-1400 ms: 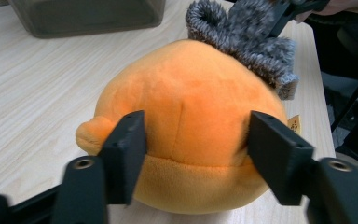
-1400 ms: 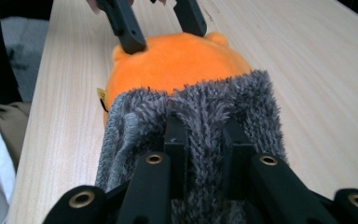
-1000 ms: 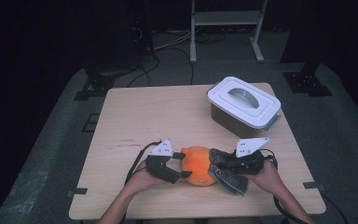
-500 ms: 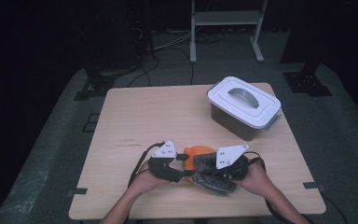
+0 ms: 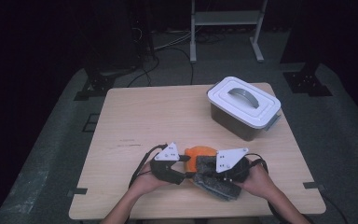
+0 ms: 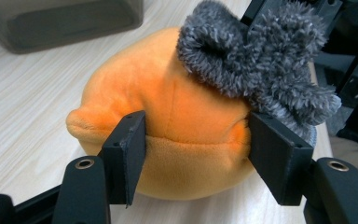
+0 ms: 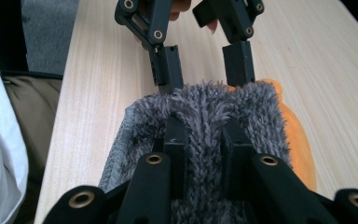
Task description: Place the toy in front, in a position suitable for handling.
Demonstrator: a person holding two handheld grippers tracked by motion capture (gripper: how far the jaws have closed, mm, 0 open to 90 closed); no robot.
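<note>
Since a second ago, your right gripper (image 5: pixel 214 173) has carried the grey fuzzy cloth (image 5: pixel 216 182) in from the right and over the orange plush toy (image 5: pixel 199 155), so that less orange shows now. Your left gripper's jaws have just been closing with the toy between them.

From the high view, the toy sits on the wooden table (image 5: pixel 168 116) near its front edge, well apart from the white-lidded box (image 5: pixel 244 106) at the far right. Your left gripper (image 5: pixel 182 169) is against the toy's left side, and the cloth lies across its right and front side.

In the left gripper view, your left gripper (image 6: pixel 196 149) has its two pads pressing into the orange plush toy (image 6: pixel 168 121), one on either flank, pinning it. The grey fuzzy cloth (image 6: pixel 265 60) is bunched on top of the toy at its upper right, and the white-lidded box (image 6: pixel 65 21) shows beyond it.

In the right gripper view, your right gripper (image 7: pixel 204 135) is clamped tight on a fold of the grey fuzzy cloth (image 7: pixel 205 116). The orange plush toy (image 7: pixel 298 140) peeks out at the cloth's right, and your left gripper (image 7: pixel 199 70) stands just beyond.

To my eye, the toy is steadied and the cloth is on it, so wiping or wrapping can begin.
</note>
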